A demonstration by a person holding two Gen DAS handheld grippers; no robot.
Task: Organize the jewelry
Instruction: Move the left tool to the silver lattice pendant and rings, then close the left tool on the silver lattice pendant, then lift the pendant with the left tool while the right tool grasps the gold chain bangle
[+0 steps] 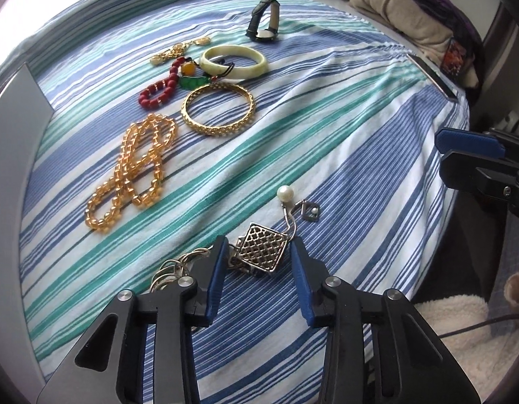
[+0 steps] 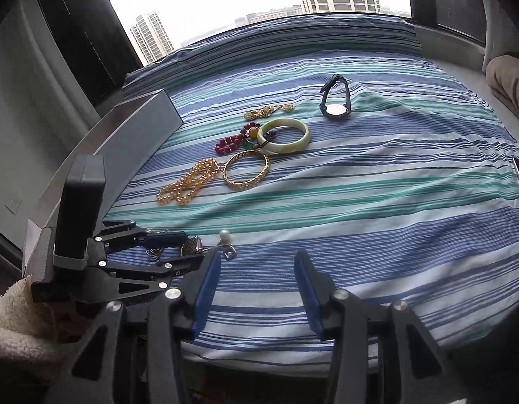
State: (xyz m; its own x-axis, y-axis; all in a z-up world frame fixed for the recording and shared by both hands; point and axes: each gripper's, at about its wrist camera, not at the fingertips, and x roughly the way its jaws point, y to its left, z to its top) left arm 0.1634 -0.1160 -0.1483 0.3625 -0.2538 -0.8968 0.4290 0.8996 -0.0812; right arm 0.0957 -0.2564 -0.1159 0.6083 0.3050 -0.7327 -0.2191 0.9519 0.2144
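Jewelry lies on a striped bedsheet point(image 1: 326, 118). My left gripper point(image 1: 257, 240) points down with its blue pads against the corners of a silver filigree square earring point(image 1: 263, 249). From the right wrist view, that gripper point(image 2: 188, 245) sits at the near left. A pearl earring point(image 1: 284, 192) and a small silver pendant point(image 1: 310, 213) lie just beyond it. Silver hoops point(image 1: 172, 269) sit by the left finger. Farther off are an amber bead necklace point(image 1: 135, 168), a gold bangle point(image 1: 219, 133), a jade bangle point(image 1: 249, 67), red beads point(image 1: 158, 91) and a watch point(image 1: 264, 33). My right gripper point(image 2: 257, 269) stands open over bare sheet.
A grey open box point(image 2: 141, 124) stands at the sheet's left edge. A gold chain point(image 2: 269, 109) lies behind the bangles. A phone point(image 1: 431, 74) rests at the right edge, with folded clothes point(image 1: 411, 10) beyond. White fleece point(image 1: 461, 330) lies below the bed's near edge.
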